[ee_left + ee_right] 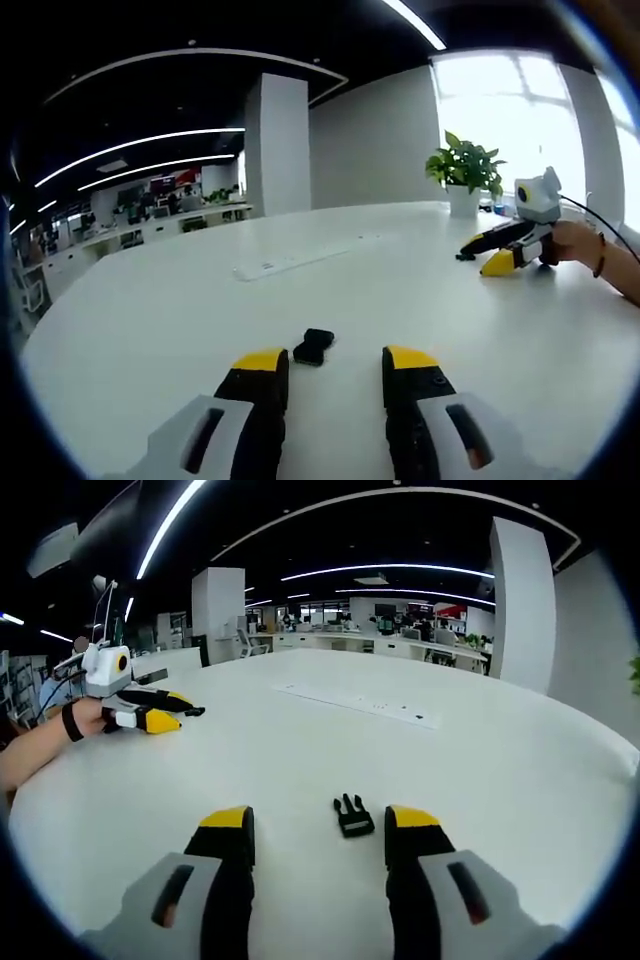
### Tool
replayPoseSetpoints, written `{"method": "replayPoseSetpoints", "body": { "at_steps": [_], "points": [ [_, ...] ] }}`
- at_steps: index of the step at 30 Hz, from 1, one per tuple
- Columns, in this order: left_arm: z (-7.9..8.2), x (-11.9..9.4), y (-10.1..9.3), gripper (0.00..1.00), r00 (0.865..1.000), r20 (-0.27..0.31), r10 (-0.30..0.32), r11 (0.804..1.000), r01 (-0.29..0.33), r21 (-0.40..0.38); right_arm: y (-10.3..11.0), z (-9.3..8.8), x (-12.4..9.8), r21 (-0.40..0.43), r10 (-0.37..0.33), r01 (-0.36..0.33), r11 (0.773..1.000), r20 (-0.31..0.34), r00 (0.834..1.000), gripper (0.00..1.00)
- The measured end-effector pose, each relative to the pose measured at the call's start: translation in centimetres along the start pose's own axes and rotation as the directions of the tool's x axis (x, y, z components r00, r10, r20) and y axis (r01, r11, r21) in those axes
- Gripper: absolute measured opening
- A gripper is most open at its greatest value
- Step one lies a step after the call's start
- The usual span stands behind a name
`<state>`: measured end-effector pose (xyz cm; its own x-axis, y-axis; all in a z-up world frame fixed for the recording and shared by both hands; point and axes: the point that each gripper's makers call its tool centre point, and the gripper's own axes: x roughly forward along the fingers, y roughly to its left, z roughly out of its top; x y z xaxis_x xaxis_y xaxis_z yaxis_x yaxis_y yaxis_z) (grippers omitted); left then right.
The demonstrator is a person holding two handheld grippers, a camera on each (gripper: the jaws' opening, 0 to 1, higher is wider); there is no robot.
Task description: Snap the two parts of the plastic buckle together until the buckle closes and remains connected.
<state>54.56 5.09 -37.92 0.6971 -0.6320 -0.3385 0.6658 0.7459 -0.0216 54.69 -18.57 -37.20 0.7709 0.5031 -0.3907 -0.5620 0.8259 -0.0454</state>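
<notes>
The left gripper is spread, empty, a black buckle socket lying on the white table just beyond its tips. The right gripper is likewise spread, the pronged buckle part lying between its tips, untouched.

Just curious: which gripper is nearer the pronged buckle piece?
Right. The piece sits between the right gripper's fingers; the left gripper rests far off, across the table.
</notes>
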Motion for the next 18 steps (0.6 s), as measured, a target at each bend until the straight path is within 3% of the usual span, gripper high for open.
{"method": "replayPoseSetpoints", "body": {
  "at_steps": [3,18],
  "points": [
    [0.07,0.09,0.54,0.33,1.0,0.004,0.027,1.0,-0.027,-0.001,-0.05,0.03,0.08,0.004,-0.001,0.001,1.0,0.008,1.0,0.49],
    [0.26,0.52,0.59,0.32,1.0,0.014,0.021,1.0,-0.021,-0.017,-0.33,0.39,0.36,0.002,0.001,-0.001,1.0,0.011,1.0,0.48]
  ]
}}
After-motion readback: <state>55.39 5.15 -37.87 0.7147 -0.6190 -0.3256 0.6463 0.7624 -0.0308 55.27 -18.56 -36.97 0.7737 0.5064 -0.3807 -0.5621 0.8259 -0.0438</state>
